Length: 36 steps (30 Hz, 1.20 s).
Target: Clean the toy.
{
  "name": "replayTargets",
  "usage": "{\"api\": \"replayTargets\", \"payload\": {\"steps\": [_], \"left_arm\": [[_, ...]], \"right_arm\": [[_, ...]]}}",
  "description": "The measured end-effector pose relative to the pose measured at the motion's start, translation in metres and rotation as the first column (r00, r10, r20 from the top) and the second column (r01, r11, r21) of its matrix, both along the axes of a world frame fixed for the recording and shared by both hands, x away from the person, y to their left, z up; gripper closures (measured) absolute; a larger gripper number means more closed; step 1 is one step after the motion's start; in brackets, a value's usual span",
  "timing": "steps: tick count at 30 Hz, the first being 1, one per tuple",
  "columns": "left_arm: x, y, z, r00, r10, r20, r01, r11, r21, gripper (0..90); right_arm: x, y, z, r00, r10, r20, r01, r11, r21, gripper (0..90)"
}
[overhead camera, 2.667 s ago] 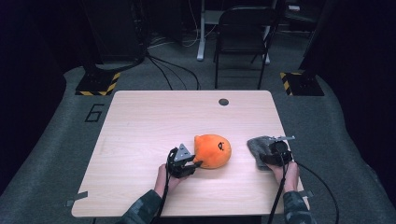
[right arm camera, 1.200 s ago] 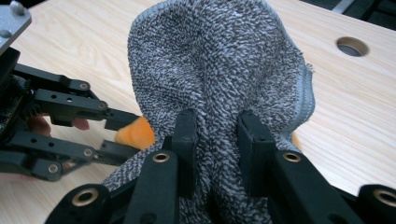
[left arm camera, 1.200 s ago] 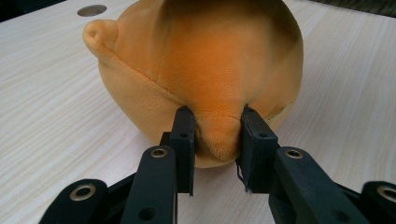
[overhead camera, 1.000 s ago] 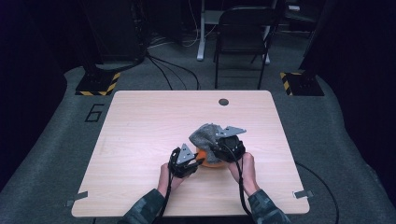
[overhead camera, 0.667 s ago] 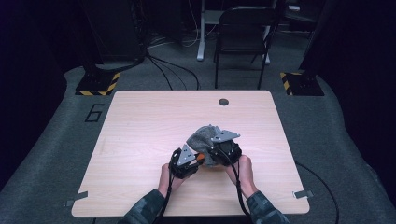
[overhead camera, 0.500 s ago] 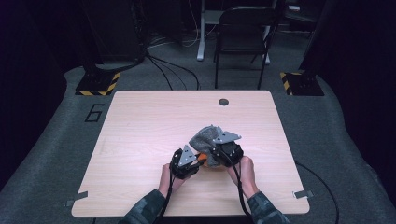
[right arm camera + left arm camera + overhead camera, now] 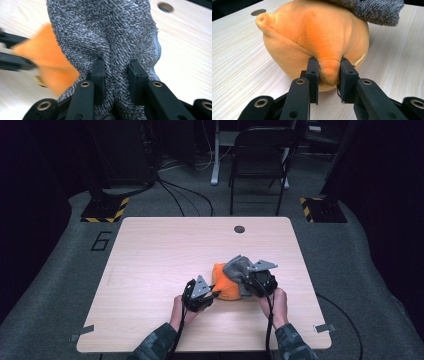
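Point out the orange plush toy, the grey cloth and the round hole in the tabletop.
orange plush toy (image 7: 312, 37): left gripper view, its upper body.
grey cloth (image 7: 105, 32): right gripper view, the middle of its bunched front.
round hole (image 7: 239, 229): high view, its centre, near the table's far edge.

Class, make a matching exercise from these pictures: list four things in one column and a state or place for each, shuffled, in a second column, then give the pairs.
Things
1. orange plush toy
2. grey cloth
3. left hand-held gripper
4. round hole in the table

States or places
A. near the table's far edge
B. draped over the toy
C. pinching a fold of orange plush
D. lying on the table under the cloth

Pairs: 1-D, 2-B, 3-C, 4-A
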State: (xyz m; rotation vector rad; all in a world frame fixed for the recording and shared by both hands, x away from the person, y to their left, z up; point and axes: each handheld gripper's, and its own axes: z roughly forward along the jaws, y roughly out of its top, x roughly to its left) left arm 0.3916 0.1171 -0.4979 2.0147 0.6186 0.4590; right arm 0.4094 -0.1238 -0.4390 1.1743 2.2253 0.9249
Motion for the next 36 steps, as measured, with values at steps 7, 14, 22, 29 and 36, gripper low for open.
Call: {"api": "replayTargets", "payload": {"steps": [7,14,22,29,36], "left_arm": [[0.000,0.000,0.000,1.0000,-0.003,-0.001,0.003,1.0000,-0.005,73.4],[0.002,0.002,-0.002,1.0000,0.002,-0.004,-0.002,0.9999,-0.013,73.3],[0.002,0.003,-0.002,1.0000,0.009,-0.002,-0.009,0.9998,-0.016,73.0],[0.000,0.000,-0.001,0.9997,0.006,0.023,-0.006,1.0000,0.000,73.1],[-0.003,-0.002,0.000,0.9987,-0.006,0.050,0.005,0.9997,0.024,73.1]], "right_arm": [[0.014,-0.029,-0.020,0.9934,-0.081,-0.082,0.083,0.996,0.030,70.0],[0.027,-0.043,-0.053,0.9748,-0.132,-0.180,0.128,0.991,-0.034,69.9],[0.019,-0.047,-0.014,0.9872,-0.129,-0.093,0.132,0.991,0.018,70.3],[-0.002,-0.019,0.037,0.9998,-0.004,0.022,0.001,0.993,0.121,70.3],[-0.013,0.049,0.035,0.9871,0.155,0.042,-0.156,0.988,0.021,70.0]]}}
